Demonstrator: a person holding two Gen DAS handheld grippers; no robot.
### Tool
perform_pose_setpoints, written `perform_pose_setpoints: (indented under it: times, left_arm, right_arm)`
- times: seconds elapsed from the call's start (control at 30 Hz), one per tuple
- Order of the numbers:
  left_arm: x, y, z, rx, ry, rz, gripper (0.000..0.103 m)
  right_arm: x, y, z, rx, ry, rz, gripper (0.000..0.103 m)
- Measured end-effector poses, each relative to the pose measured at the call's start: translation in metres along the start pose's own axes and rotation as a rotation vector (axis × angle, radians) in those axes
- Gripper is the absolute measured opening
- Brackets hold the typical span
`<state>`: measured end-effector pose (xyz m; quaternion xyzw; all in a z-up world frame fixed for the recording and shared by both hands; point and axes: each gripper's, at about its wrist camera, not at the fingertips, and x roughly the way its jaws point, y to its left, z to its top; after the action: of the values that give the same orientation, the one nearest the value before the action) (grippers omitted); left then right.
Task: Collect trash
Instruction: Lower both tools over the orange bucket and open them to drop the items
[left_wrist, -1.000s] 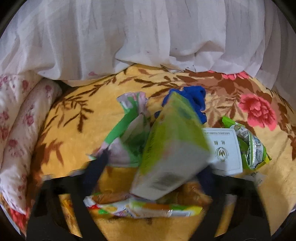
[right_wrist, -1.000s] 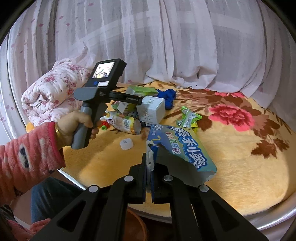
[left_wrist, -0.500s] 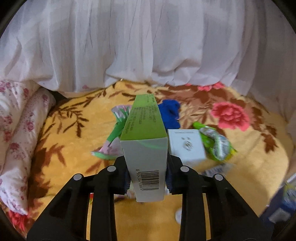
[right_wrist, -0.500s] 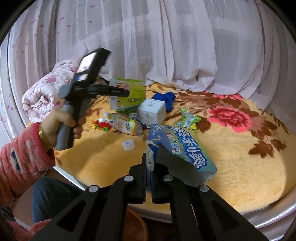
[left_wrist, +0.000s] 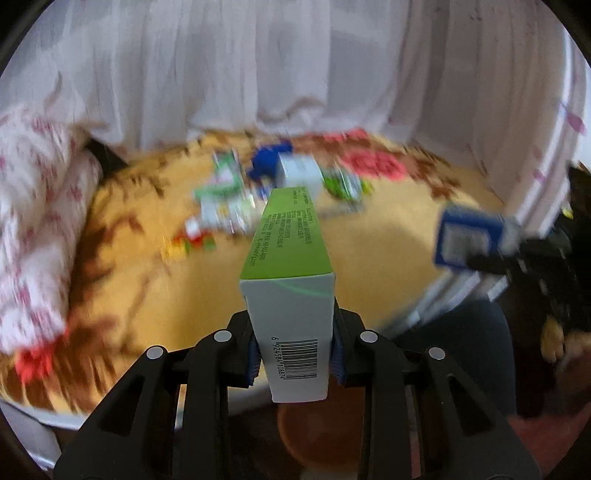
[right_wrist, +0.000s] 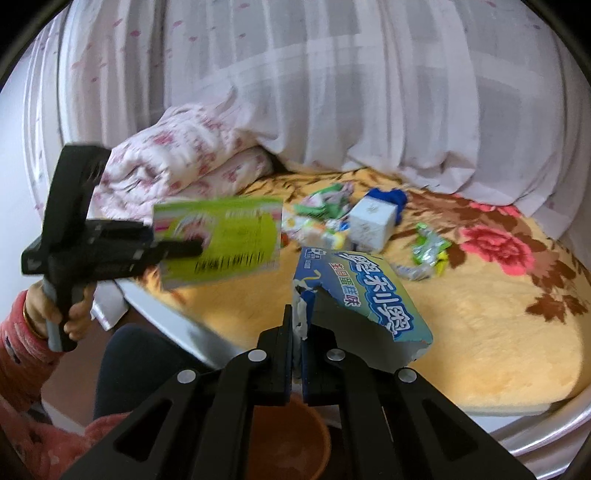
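The left gripper (left_wrist: 293, 360), pinching the green box (left_wrist: 291, 291), had swung it off the bed (left_wrist: 369, 266) to above the brown bin (left_wrist: 317, 435). The right gripper (right_wrist: 297, 354) still clamped the torn blue box (right_wrist: 362, 295) there; both seemed ready to drop.

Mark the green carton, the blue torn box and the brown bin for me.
green carton (left_wrist: 291, 354): left wrist view, white barcoded end face.
blue torn box (right_wrist: 373, 295): right wrist view, printed top panel.
brown bin (right_wrist: 291, 439): right wrist view, inner wall below the fingers.
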<state>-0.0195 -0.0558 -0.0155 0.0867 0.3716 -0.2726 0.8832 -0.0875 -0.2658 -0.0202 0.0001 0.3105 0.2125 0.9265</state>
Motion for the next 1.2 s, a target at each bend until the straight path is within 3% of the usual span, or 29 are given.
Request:
perform_pose_setpoints:
  times: [0.2,0.43,0.73,0.9,0.93,0.97,1.07,1.1,1.2]
  left_arm:
    - [0.022,-0.001,-0.068,-0.009,0.179,-0.075,0.028]
    - [0.087,-0.003,-0.124,-0.087,0.381,-0.131,0.028]
    - [0.161,0.007,-0.152,-0.225,0.597,-0.159,0.028]
    - [0.188,0.008,-0.16,-0.252,0.67,-0.148,0.029]
    - [0.19,0.009,-0.163,-0.261,0.685,-0.143,0.03]
    - [0.19,0.01,-0.165,-0.269,0.696,-0.136,0.032]
    - [0.194,0.014,-0.162,-0.302,0.689,-0.112,0.06]
    - [0.191,0.014,-0.163,-0.304,0.677,-0.103,0.069]
    - [0.185,0.015,-0.162,-0.307,0.654,-0.089,0.07]
  right_arm:
    - [0.017,0.02,-0.028,-0.019,0.127,0.049,0.003]
    - [0.074,0.026,-0.078,0.041,0.358,0.111,0.004]
    - [0.144,0.016,-0.134,0.167,0.606,0.128,0.007]
    - [0.162,0.012,-0.146,0.192,0.659,0.108,0.01]
    - [0.164,0.012,-0.147,0.197,0.665,0.099,0.017]
    - [0.165,0.012,-0.147,0.2,0.664,0.093,0.031]
    - [0.163,0.01,-0.146,0.208,0.655,0.075,0.055]
    - [0.162,0.009,-0.146,0.212,0.654,0.075,0.06]
    - [0.158,0.008,-0.144,0.221,0.649,0.077,0.064]
